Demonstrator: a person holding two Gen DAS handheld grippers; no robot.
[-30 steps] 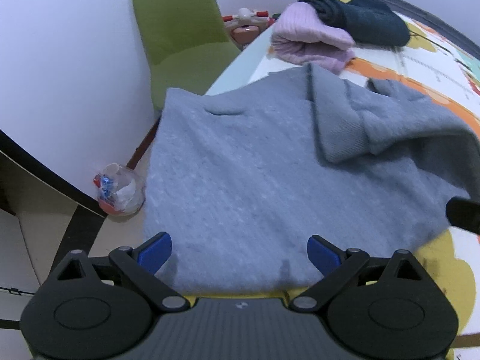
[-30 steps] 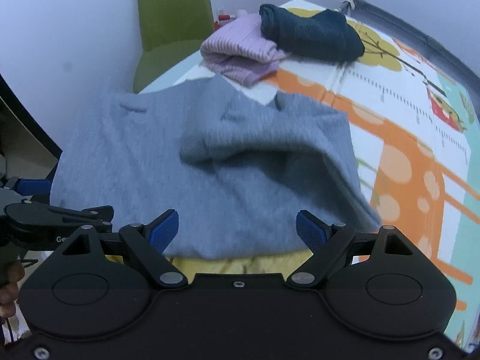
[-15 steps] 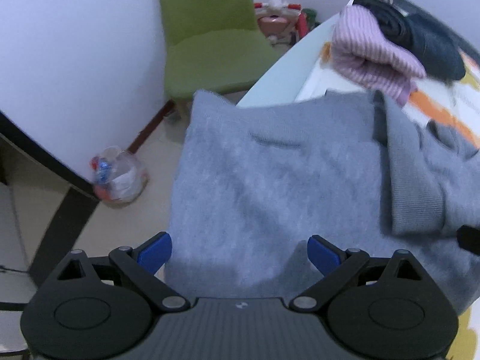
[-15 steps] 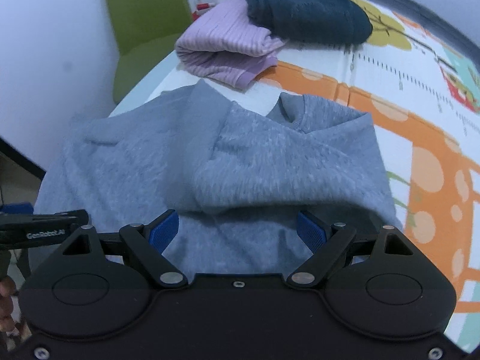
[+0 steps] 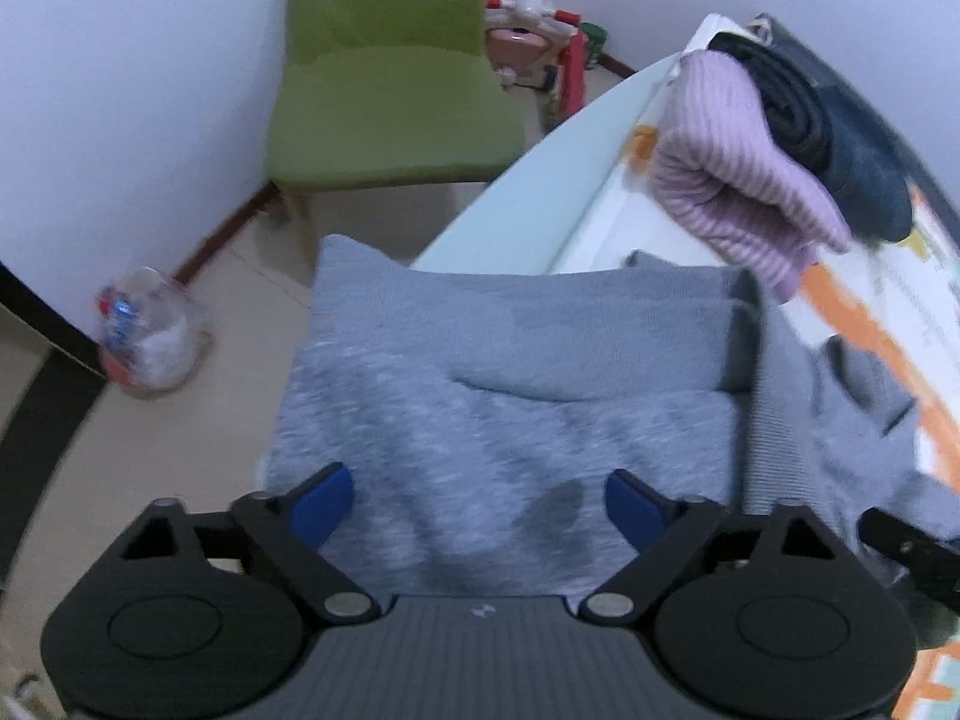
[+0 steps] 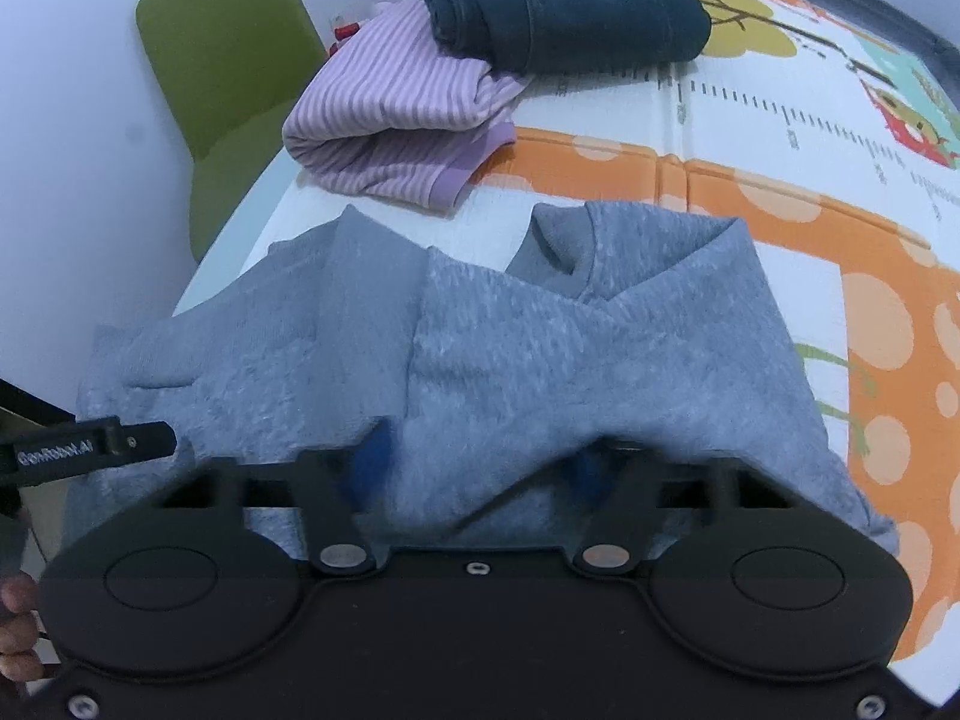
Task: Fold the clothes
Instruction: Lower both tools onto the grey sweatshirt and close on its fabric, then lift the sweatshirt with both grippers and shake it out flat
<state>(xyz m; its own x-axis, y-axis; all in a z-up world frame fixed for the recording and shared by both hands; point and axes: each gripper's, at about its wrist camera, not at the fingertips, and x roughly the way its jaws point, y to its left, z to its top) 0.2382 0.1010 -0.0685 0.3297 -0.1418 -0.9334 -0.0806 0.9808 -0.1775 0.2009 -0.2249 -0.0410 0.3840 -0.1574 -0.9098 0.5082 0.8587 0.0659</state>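
Note:
A grey sweater (image 5: 510,420) (image 6: 540,360) lies on the table's colourful mat (image 6: 780,180), its left part hanging over the table edge. My left gripper (image 5: 477,501) is open, its blue fingers wide apart over the sweater's left half with nothing pinched. My right gripper (image 6: 480,462) sits at the sweater's near hem. Its jaws are partly closed, and a raised fold of fabric drapes over the blue fingertips and half hides them. A sleeve is folded across the sweater's chest. The left gripper (image 6: 96,447) also shows at the left of the right wrist view.
A folded purple striped garment (image 6: 396,120) and a folded dark blue one (image 6: 570,6) are stacked at the table's far corner. A green chair (image 5: 384,90), a toy (image 5: 528,42) and a plastic bag (image 5: 150,342) stand on the floor to the left. A hand (image 6: 15,630) holds the left gripper.
Both grippers moved forward over the sweater. The right gripper's fingers closed inward and the hem fabric now rises over them. The left gripper stayed open and swung left toward the table edge.

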